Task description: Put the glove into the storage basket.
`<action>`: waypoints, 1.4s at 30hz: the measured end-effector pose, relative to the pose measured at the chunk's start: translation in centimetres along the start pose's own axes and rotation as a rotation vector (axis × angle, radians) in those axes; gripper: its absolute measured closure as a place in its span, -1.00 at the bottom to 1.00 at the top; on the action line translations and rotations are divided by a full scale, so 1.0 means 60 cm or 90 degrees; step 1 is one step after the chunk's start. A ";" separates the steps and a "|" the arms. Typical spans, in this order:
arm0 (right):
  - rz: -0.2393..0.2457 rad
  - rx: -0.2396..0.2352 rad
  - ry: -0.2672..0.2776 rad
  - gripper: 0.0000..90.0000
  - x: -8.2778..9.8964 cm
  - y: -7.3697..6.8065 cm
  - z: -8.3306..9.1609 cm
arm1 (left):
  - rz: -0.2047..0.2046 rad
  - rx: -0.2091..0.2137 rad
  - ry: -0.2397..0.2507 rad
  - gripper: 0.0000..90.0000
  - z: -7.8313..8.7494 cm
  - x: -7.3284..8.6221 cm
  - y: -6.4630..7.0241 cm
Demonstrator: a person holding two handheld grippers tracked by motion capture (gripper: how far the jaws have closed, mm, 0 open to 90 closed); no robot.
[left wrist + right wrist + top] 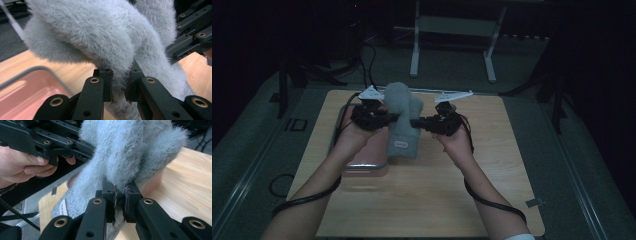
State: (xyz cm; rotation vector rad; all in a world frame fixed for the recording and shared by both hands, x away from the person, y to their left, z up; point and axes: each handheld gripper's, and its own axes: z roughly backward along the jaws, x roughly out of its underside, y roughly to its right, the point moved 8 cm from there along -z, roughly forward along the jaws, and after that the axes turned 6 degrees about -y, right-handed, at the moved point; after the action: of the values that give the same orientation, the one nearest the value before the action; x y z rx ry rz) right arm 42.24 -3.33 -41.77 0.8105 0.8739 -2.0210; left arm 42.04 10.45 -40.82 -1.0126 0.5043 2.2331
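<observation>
Above desk (422,200) centre, both tongs, left (393,119) and right (416,121), were clamped shut on grey fuzzy sock (403,120), pink tray (367,162) at 8 o'clock. Risk: thin pinches could slip off the fluffy pile.

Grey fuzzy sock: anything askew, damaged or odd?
No damage. The grey fuzzy sock hangs folded over itself, pinched from both sides by the left claw and right claw above the pink tray; label end dangles down.

A pink tray (367,162) lies on the wooden table (432,200).
</observation>
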 end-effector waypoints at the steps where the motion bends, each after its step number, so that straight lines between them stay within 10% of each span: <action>1: 0.002 -0.003 -0.001 0.83 -0.008 -0.004 -0.007 | 0.003 -0.007 0.001 0.79 0.009 0.000 -0.008; 14: 0.014 -0.029 -0.034 0.83 -0.057 -0.037 -0.128 | 0.054 -0.063 -0.045 0.78 0.047 0.066 -0.110; 27: -0.037 0.039 -0.154 0.83 0.022 0.020 -0.280 | 0.126 -0.097 -0.168 0.78 -0.062 0.176 -0.175; 42: -0.064 0.138 -0.240 0.68 0.048 0.048 -0.342 | 0.176 -0.129 -0.273 0.70 -0.133 0.218 -0.202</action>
State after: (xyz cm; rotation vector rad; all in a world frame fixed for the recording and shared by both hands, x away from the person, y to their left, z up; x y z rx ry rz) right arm 48.14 10.48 -56.36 0.4797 0.4956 -2.2857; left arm 47.83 19.82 -56.97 -0.5500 0.2410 2.6966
